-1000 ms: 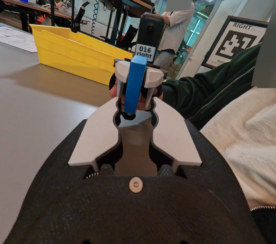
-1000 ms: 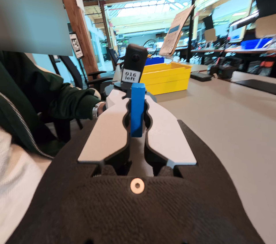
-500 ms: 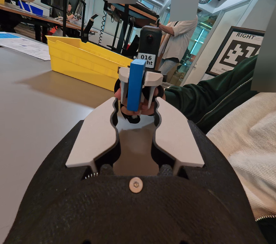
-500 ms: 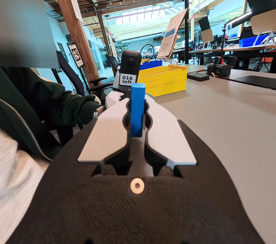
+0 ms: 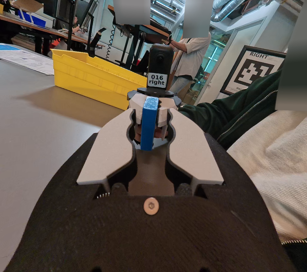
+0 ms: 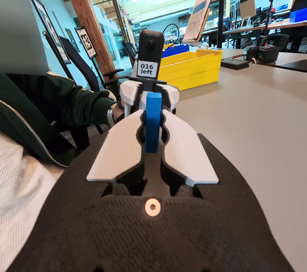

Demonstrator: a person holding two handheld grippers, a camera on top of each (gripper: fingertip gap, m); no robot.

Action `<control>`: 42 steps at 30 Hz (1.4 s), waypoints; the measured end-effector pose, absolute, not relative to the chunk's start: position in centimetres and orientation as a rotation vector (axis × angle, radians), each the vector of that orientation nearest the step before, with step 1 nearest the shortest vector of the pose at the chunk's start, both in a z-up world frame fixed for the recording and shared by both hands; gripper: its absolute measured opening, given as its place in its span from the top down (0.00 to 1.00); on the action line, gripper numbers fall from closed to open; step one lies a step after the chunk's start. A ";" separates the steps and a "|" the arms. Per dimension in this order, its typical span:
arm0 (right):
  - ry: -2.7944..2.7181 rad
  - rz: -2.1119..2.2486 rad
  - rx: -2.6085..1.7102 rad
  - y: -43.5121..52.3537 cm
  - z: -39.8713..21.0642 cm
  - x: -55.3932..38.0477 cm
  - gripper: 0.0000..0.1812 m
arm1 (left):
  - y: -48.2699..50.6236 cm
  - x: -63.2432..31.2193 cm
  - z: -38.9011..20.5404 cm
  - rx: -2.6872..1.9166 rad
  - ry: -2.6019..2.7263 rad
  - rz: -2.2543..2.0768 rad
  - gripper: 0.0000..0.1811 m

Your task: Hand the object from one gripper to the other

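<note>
Now my right gripper (image 6: 152,124) clamps the upright blue block (image 6: 152,122) at twelve o'clock; my left gripper (image 5: 150,124) gapes around it, untouching. I'd centre, then close squarely before releasing.

Blue block (image 5: 147,128) (image 6: 152,122): long rectangular bar, matte solid blue, square-cut ends. Held off the grey table (image 5: 41,131) in near-upright pose, top end leaning slightly to one side. Clamped at mid-length between the white fingers (image 6: 126,141) of the right gripper (image 6: 152,115), top end projecting above them, bottom end hanging free below. Positioned within the gap of the spread left gripper (image 5: 150,112), untouched on both sides.
</note>
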State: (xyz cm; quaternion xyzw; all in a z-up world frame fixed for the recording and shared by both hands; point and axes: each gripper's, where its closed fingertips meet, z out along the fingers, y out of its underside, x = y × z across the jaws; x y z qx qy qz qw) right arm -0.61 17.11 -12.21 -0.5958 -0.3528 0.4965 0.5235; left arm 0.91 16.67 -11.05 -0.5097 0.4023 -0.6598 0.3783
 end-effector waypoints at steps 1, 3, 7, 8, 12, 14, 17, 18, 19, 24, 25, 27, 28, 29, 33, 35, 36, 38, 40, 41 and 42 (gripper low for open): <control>-0.851 1.185 -1.427 17.1 -12.3 -0.7 0.91 | 16.7 0.9 -11.1 -1.302 1.030 -1.684 0.81; -0.858 1.188 -1.429 17.0 -12.4 -0.8 0.91 | 16.6 0.9 -11.1 -1.302 1.041 -1.681 0.86; -0.856 1.217 -1.431 16.8 -12.4 -0.9 0.91 | 16.6 0.8 -11.2 -1.306 1.057 -1.674 0.91; -0.854 1.221 -1.430 16.8 -12.4 -0.9 0.91 | 16.6 0.8 -11.2 -1.307 1.058 -1.673 0.91; -0.848 1.226 -1.432 16.8 -12.3 -0.9 0.91 | 16.6 0.8 -11.2 -1.307 1.063 -1.668 0.91; -0.838 1.229 -1.434 16.9 -12.3 -0.8 0.89 | 16.5 0.7 -11.1 -1.305 1.064 -1.671 0.91; -0.804 1.237 -1.443 17.3 -12.2 -0.6 0.83 | 16.6 0.6 -11.0 -1.300 1.058 -1.669 0.91; -0.785 1.235 -1.441 17.5 -12.1 -0.5 0.80 | 16.7 0.6 -10.9 -1.300 1.055 -1.668 0.91; -0.762 1.229 -1.437 17.8 -12.0 -0.3 0.76 | 16.8 0.5 -10.9 -1.301 1.050 -1.668 0.91; -0.668 1.165 -1.433 19.3 -12.0 0.4 0.53 | 17.6 0.1 -10.7 -1.311 1.004 -1.678 0.91; -0.666 1.151 -1.441 19.5 -12.1 0.4 0.50 | 17.7 0.0 -10.7 -1.313 0.995 -1.678 0.91; -0.680 1.146 -1.456 19.5 -12.4 0.3 0.48 | 17.9 -0.1 -10.6 -1.316 0.985 -1.680 0.91; -0.691 1.150 -1.462 19.3 -12.5 0.1 0.48 | 18.0 -0.1 -10.6 -1.316 0.984 -1.678 0.91; -0.702 1.154 -1.469 19.2 -12.6 0.0 0.49 | 18.0 -0.1 -10.6 -1.316 0.984 -1.676 0.91; -0.756 1.193 -1.533 18.5 -13.4 -0.5 0.61 | 18.0 -0.2 -10.5 -1.313 0.983 -1.670 0.91; -0.799 1.235 -1.565 17.9 -13.8 -0.8 0.72 | 18.0 -0.2 -10.5 -1.312 0.982 -1.669 0.91; -0.811 1.247 -1.576 17.7 -14.0 -0.9 0.76 | 18.1 -0.2 -10.5 -1.310 0.982 -1.668 0.91; -0.840 1.261 -1.571 17.3 -14.0 -1.1 0.81 | 18.1 -0.3 -10.4 -1.307 0.980 -1.665 0.91; -0.851 1.250 -1.576 17.2 -14.1 -1.2 0.84 | 18.1 -0.2 -10.4 -1.308 0.981 -1.667 0.91; -0.860 1.247 -1.575 17.1 -14.1 -1.2 0.87 | 18.0 -0.2 -10.4 -1.308 0.982 -1.668 0.91; -0.872 1.244 -1.577 17.0 -14.2 -1.3 0.90 | 18.0 -0.2 -10.4 -1.307 0.985 -1.669 0.91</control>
